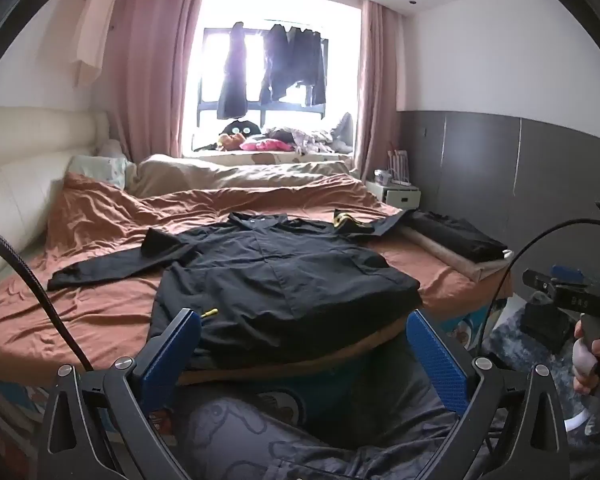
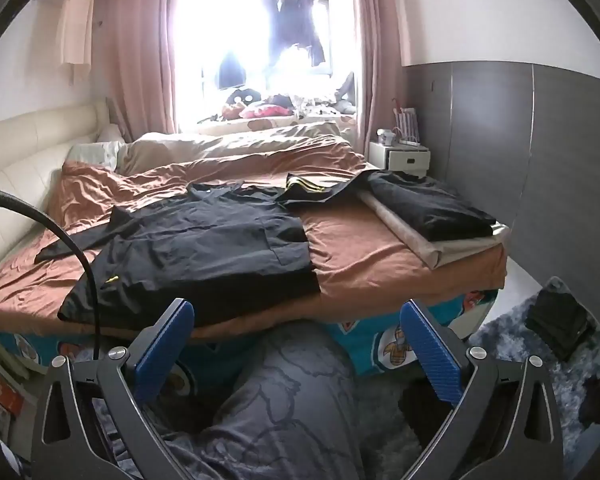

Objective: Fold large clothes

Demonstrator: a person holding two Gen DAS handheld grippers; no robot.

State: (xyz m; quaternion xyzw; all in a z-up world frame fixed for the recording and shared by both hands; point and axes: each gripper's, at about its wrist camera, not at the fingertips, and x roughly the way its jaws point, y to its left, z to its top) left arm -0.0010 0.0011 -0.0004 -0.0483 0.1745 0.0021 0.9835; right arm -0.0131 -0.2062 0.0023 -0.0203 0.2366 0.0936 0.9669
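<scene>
Black shirt lies spread flat on the near part of the bed (rust sheet); left gripper and right gripper hover short of it, jaws released, empty.

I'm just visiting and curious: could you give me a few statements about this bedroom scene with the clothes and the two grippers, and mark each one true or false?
1. The black shirt lies spread on the bed. True.
2. The left gripper is clamped on a sleeve. False: it is open and holds nothing.
3. The right gripper is open. True.
4. The folded black garment lies on the floor. False: it rests on the bed's right side.
</scene>
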